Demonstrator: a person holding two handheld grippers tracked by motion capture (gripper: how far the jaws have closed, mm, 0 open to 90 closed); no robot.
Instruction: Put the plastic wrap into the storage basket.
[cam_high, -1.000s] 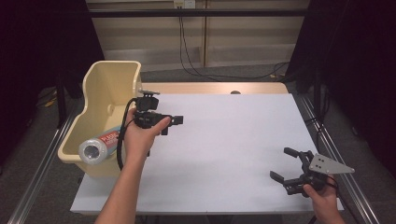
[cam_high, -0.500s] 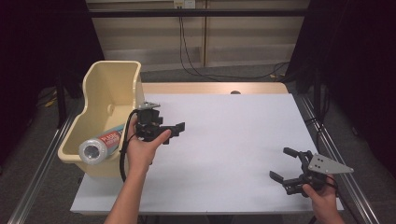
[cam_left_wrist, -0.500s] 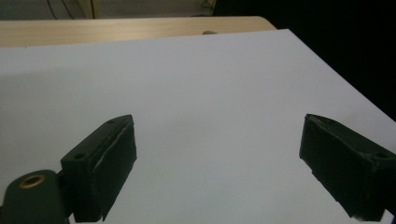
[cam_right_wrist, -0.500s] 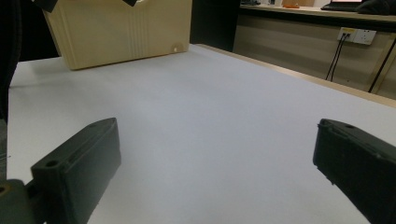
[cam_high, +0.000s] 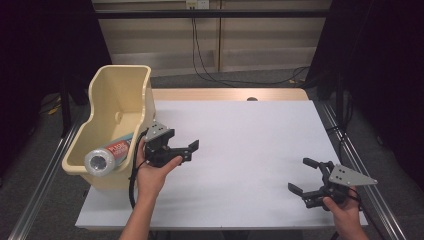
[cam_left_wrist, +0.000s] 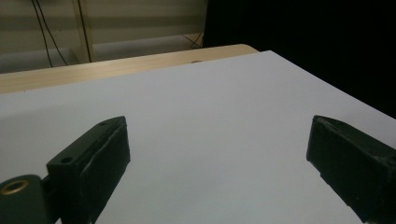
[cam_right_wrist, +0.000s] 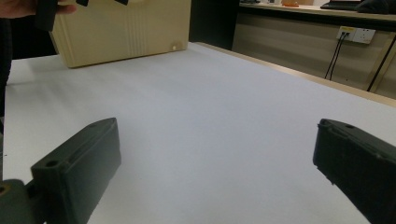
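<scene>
White tabletop (cam_high: 240, 145) bare. Cylindrical container (cam_high: 111, 154) lies inside beige bin (cam_high: 120, 95) at the table's left edge. Left gripper (cam_high: 186, 151) has withdrawn from the bin toward the person, jaws spread, empty; deposit judged complete. Right gripper (cam_high: 306, 176) idle, jaws spread, empty.

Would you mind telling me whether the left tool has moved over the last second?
Yes: the left tool has drawn back toward the person, alongside the beige bin.

One cream bin (cam_high: 120, 107), far left of worktop (cam_high: 250, 150). One bottle (cam_high: 107, 156) inside it. Two tongs: left tongs (cam_high: 190, 151), right tongs (cam_high: 301, 176).
</scene>
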